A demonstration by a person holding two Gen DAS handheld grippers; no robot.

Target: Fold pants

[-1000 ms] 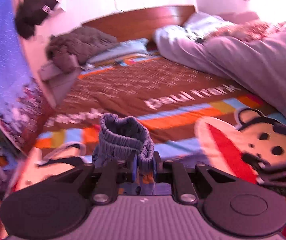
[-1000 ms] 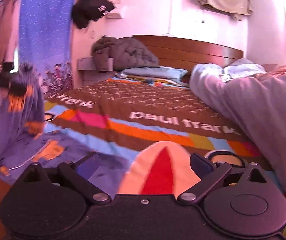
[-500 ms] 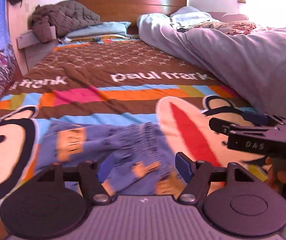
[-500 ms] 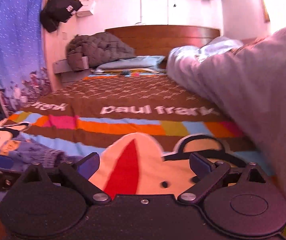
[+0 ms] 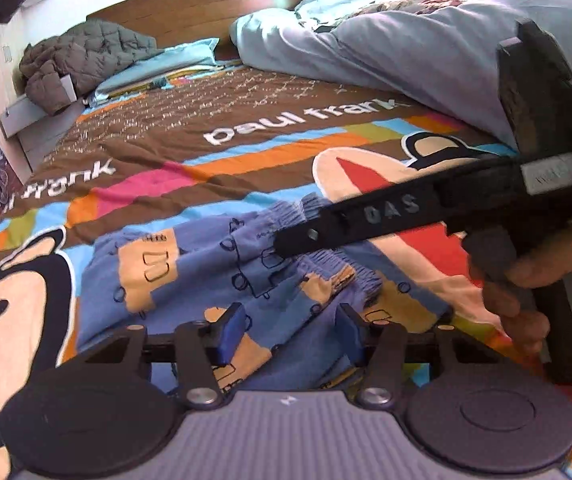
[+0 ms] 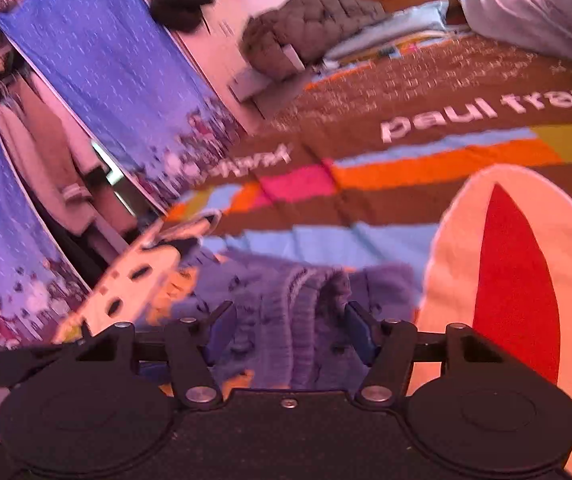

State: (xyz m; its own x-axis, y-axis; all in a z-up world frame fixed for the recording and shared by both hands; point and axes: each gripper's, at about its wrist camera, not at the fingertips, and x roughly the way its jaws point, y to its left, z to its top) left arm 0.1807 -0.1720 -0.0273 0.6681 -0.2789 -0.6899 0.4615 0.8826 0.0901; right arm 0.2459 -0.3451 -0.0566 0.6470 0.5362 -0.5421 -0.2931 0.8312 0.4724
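Blue pants [image 5: 190,264] with orange patches lie crumpled on the bedcover. My left gripper [image 5: 290,336] hangs low over their near part. Its jaws are closing, fabric lies between the blue pads, and the pads do not press it. In the right wrist view the ribbed waistband [image 6: 306,312] bunches between the pads of my right gripper [image 6: 290,334]. Those jaws are closing too, with a gap still showing on the left side. The left wrist view shows the right gripper's black finger [image 5: 346,224] reaching in from the right over the waistband, held by a hand [image 5: 526,280].
The pants rest on a brown striped bedcover [image 5: 286,128] with monkey prints. A grey duvet [image 5: 406,52] is heaped along the right. A quilted jacket [image 5: 82,60] and pillows lie by the wooden headboard. A blue curtain [image 6: 106,80] hangs past the bed's left edge.
The left gripper let go of the raised waistband and sank; the pants now lie on the bed. The right gripper swung left, rolled, and narrowed its jaws around the waistband.
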